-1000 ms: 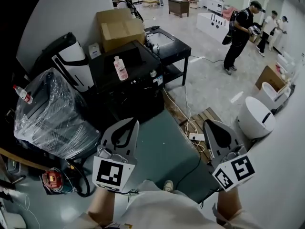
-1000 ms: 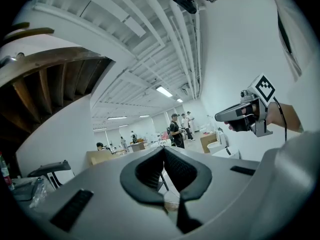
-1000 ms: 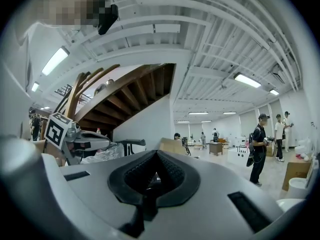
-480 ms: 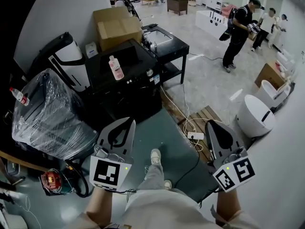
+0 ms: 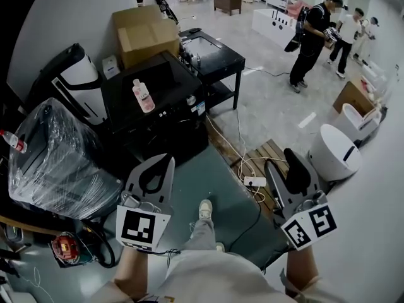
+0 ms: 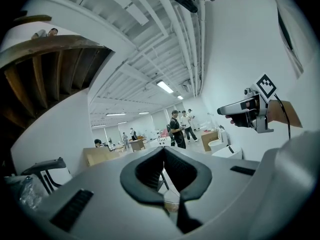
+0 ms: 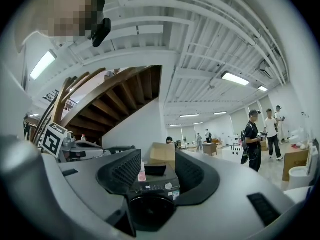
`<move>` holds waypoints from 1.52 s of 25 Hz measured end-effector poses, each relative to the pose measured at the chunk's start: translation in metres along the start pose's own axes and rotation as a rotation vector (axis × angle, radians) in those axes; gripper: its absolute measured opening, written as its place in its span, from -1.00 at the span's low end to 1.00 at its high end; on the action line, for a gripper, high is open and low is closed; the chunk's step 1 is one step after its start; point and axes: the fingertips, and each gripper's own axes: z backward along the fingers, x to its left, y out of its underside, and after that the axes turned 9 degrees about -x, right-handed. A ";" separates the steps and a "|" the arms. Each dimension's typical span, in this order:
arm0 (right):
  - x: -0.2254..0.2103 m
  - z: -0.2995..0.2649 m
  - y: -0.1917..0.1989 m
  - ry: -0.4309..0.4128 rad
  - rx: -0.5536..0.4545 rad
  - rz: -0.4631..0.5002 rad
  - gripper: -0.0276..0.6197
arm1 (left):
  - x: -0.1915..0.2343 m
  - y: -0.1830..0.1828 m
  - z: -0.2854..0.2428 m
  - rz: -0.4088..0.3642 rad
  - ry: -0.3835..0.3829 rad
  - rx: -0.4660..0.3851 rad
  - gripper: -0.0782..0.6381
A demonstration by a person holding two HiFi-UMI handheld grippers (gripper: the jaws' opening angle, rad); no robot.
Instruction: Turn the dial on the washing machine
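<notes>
The black front-loading washing machine [image 5: 158,115] stands against the wall ahead of me, with its silver dial [image 5: 191,100] at the right of the control strip and a pink bottle [image 5: 142,96] on its lid. My left gripper [image 5: 168,161] is shut and empty, well short of the machine. My right gripper [image 5: 282,161] is off to the right over the floor; its jaws have just been opening, with nothing between them. In the right gripper view the gripper [image 7: 157,156] frames the distant washing machine [image 7: 150,209] and its dial [image 7: 169,186].
A plastic-wrapped bundle [image 5: 57,156] sits left of the machine, a cardboard box [image 5: 142,33] and a black table [image 5: 211,52] behind it. Cables and a power strip [image 5: 254,182] lie by a wooden pallet [image 5: 271,153]. A white round appliance [image 5: 334,153] stands right. People [image 5: 309,36] stand far off.
The right gripper's jaws went from shut to open. Both grippers moved forward towards the washing machine, and the person's foot stepped onto the green mat.
</notes>
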 end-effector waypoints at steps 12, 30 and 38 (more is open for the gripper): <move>-0.041 -0.155 0.033 -0.027 0.055 0.012 -0.22 | 0.099 0.055 -0.107 0.038 -0.013 0.041 -0.73; -0.065 -0.333 0.055 -0.103 0.048 0.027 -0.22 | 0.223 0.102 -0.193 0.034 -0.091 0.078 -0.73; -0.088 -0.382 0.075 -0.214 0.084 0.017 -0.22 | 0.237 0.114 -0.211 0.035 -0.214 0.114 -0.73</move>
